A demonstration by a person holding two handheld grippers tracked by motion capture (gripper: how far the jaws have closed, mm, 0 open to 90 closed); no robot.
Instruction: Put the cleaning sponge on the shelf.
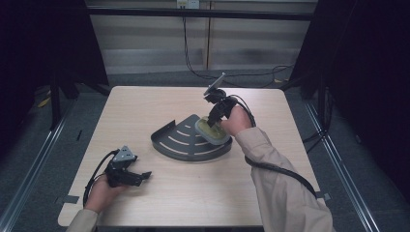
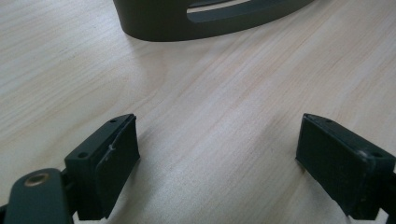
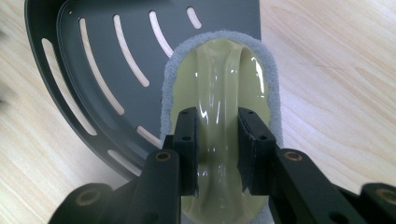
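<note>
A dark grey quarter-round slotted rack [image 1: 183,140] [image 3: 107,56] lies in the middle of the wooden table [image 1: 145,106]. My right gripper [image 1: 216,120] [image 3: 218,149] is shut on the raised handle of a pale yellow scrubber with a grey felt pad [image 1: 212,132] [image 3: 224,79], holding it over the rack's right part. Whether the pad touches the rack I cannot tell. My left gripper [image 1: 144,175] [image 2: 217,163] rests low near the table's front left, jaws wide open with only bare wood between them; the rack's curved wall [image 2: 210,18] lies ahead of it.
Black cables run across the floor behind the table [image 1: 212,75]. Dark curtains and metal frame legs [image 1: 55,101] flank both sides. A cable trails from my right gripper along the sleeve [image 1: 285,171].
</note>
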